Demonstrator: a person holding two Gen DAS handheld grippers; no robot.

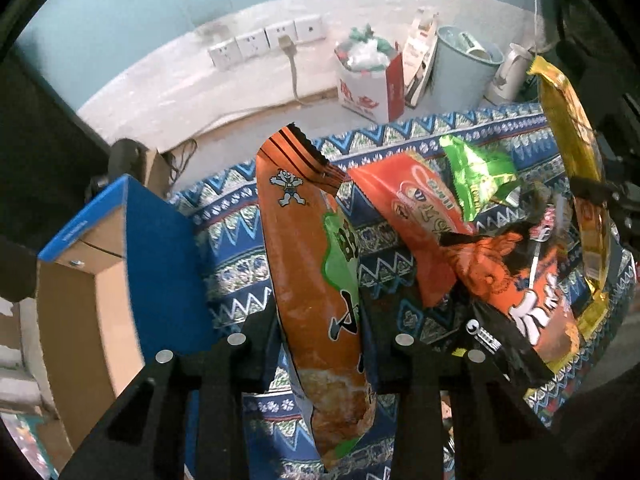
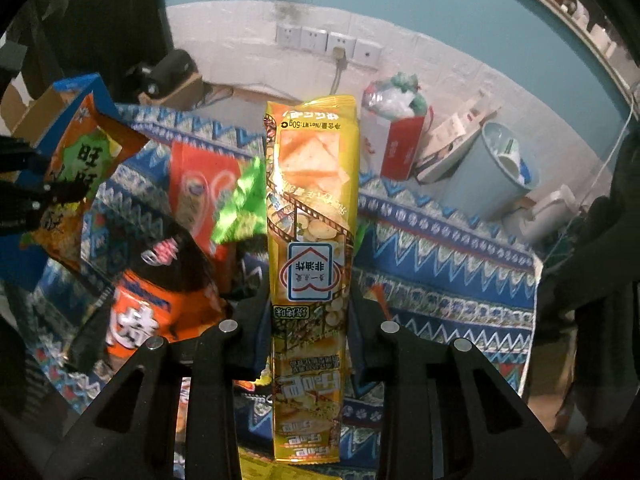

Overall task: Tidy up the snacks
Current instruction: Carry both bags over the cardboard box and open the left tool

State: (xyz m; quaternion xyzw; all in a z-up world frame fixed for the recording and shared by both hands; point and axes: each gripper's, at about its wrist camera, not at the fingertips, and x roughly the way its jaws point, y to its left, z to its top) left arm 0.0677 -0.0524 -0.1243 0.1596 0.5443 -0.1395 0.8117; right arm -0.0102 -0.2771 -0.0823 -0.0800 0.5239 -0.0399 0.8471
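Note:
My left gripper [image 1: 320,320] is shut on a long orange snack bag [image 1: 308,248] with a green patch, held above the patterned blue cloth [image 1: 232,220]. The same orange bag [image 2: 80,172] shows at the left of the right wrist view, clamped in the black left gripper. My right gripper [image 2: 310,308] is shut on a tall yellow snack bag [image 2: 310,208], held upright above the cloth [image 2: 440,264]; that yellow bag [image 1: 576,168] hangs at the right of the left wrist view. On the cloth lie a red-orange packet [image 1: 404,216], a green foil packet [image 1: 476,172] and an orange-and-black bag [image 1: 516,280].
A blue cardboard box [image 1: 120,264] with an open top stands at the left edge of the cloth. Beyond the cloth on the floor are a red-and-white paper bag [image 1: 372,80], a pale blue bin [image 1: 460,68] and wall sockets [image 1: 264,42] with a cable.

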